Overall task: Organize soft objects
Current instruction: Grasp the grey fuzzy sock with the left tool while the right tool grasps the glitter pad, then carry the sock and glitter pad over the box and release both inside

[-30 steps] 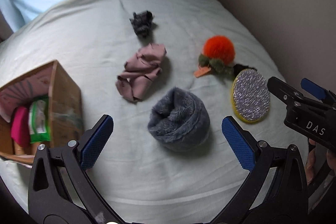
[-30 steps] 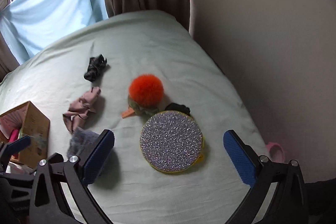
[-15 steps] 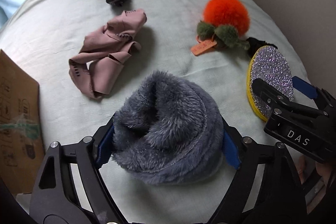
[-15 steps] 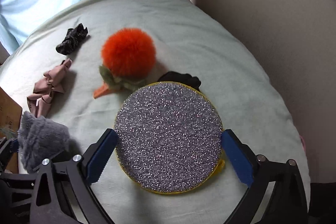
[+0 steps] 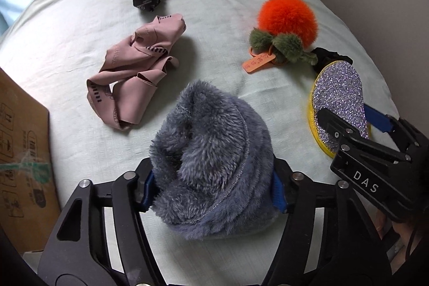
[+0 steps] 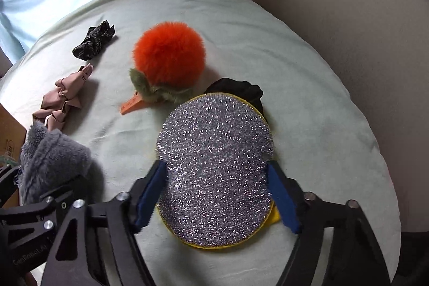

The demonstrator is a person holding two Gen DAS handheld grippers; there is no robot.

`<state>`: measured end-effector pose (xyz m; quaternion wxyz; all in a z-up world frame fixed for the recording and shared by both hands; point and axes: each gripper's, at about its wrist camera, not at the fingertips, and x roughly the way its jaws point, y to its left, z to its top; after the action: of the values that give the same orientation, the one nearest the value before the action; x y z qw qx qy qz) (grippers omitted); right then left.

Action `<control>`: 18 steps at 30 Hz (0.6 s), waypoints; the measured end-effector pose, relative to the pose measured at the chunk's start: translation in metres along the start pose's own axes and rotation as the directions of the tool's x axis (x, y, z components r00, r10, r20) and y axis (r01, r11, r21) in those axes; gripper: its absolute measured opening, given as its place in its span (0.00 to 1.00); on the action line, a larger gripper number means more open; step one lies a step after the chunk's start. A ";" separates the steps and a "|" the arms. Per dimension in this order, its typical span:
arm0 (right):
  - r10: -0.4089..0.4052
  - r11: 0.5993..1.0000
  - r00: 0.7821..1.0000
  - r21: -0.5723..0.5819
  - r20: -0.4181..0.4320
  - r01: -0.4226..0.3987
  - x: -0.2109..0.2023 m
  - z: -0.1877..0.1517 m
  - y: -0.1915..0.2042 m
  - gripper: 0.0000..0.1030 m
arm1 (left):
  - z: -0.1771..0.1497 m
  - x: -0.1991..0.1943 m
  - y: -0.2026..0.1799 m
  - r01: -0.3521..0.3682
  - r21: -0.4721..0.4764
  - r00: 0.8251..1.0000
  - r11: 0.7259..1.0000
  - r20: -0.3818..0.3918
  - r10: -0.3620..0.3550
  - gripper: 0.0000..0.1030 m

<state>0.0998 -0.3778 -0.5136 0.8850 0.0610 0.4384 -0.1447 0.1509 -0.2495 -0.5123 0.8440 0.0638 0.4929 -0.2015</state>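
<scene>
L gripper (image 5: 213,190) clamps grey fleece (image 5: 211,160) (pads mostly buried), R gripper (image 6: 215,197) squeezes glitter pad (image 6: 214,165).

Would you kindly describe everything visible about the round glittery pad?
The glittery pad is a round disc with a sparkly silver face and a yellow rim, soft-looking. It lies on the pale green bedsheet, its near part squeezed between the blue pads of the right hand-held gripper. Its far edge overlaps a black fabric item.
</scene>
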 end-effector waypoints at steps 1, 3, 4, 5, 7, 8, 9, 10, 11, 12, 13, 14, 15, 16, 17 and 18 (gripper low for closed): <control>0.007 1.000 1.000 -0.001 -0.005 -0.007 0.000 0.000 0.001 0.56 | 0.000 0.000 0.000 0.001 -0.001 1.000 1.000 -0.001 -0.001 0.54; 0.018 1.000 1.000 -0.004 -0.006 -0.018 -0.003 -0.001 0.003 0.48 | 0.000 -0.004 0.000 0.003 -0.002 1.000 1.000 0.006 -0.003 0.51; 0.023 1.000 1.000 -0.005 -0.006 -0.024 -0.004 -0.002 0.004 0.44 | 0.000 -0.005 0.000 0.005 -0.003 1.000 1.000 0.009 -0.005 0.51; 0.030 1.000 1.000 -0.005 -0.009 -0.030 -0.006 -0.002 0.006 0.42 | -0.001 -0.006 0.000 0.006 -0.003 1.000 1.000 0.011 -0.006 0.50; 0.036 0.999 0.999 0.000 -0.010 -0.036 -0.012 -0.003 0.007 0.37 | -0.001 -0.012 0.001 0.011 -0.006 1.000 1.000 0.018 -0.011 0.49; 0.036 0.999 0.999 0.004 -0.009 -0.036 -0.016 -0.003 0.008 0.37 | -0.001 -0.015 0.001 0.013 -0.008 1.000 1.000 0.023 -0.013 0.49; 0.037 0.999 0.999 0.009 -0.006 -0.037 -0.020 -0.003 0.008 0.37 | -0.001 -0.019 0.000 0.015 -0.008 0.999 1.000 0.029 -0.014 0.49; 0.036 0.999 0.999 0.013 -0.004 -0.036 -0.024 -0.004 0.008 0.37 | 0.000 -0.024 0.000 0.015 -0.007 0.999 1.000 0.038 -0.015 0.49; 0.037 0.999 0.999 0.016 -0.004 -0.037 -0.030 -0.005 0.009 0.37 | 0.000 -0.029 0.000 0.018 -0.005 0.999 1.000 0.045 -0.018 0.49; 0.038 0.999 0.999 0.018 -0.002 -0.038 -0.034 -0.005 0.009 0.37 | 0.001 -0.035 0.000 0.022 -0.004 0.998 1.000 0.052 -0.022 0.49; 0.039 0.999 0.999 0.018 0.001 -0.039 -0.040 -0.005 0.010 0.37 | 0.002 -0.041 0.000 0.025 -0.002 0.998 1.000 0.062 -0.025 0.49; 0.040 0.999 0.999 0.014 0.005 -0.040 -0.047 -0.005 0.011 0.37 | 0.002 -0.048 0.000 0.026 0.003 0.997 1.000 0.071 -0.026 0.49; 0.039 0.999 0.999 0.011 0.010 -0.040 -0.054 -0.005 0.012 0.37 | 0.003 -0.055 0.000 0.026 0.008 0.997 1.000 0.079 -0.027 0.49; 0.040 0.999 0.999 0.009 0.017 -0.040 -0.060 -0.004 0.013 0.37 | 0.004 -0.063 -0.001 0.025 0.011 0.996 1.000 0.089 -0.026 0.49; 0.041 0.999 0.999 0.007 0.025 -0.041 -0.069 -0.002 0.014 0.37 | 0.005 -0.071 0.001 0.024 0.012 0.995 1.000 0.099 -0.025 0.49; 0.040 0.999 0.999 0.005 0.036 -0.041 -0.079 0.000 0.016 0.37 | 0.007 -0.080 0.002 0.025 0.011 0.994 1.000 0.109 -0.026 0.49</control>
<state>0.0595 -0.3468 -0.4514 0.8952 0.0696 0.4209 -0.1289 0.1226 -0.2274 -0.4407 0.8669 0.0504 0.4456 -0.2176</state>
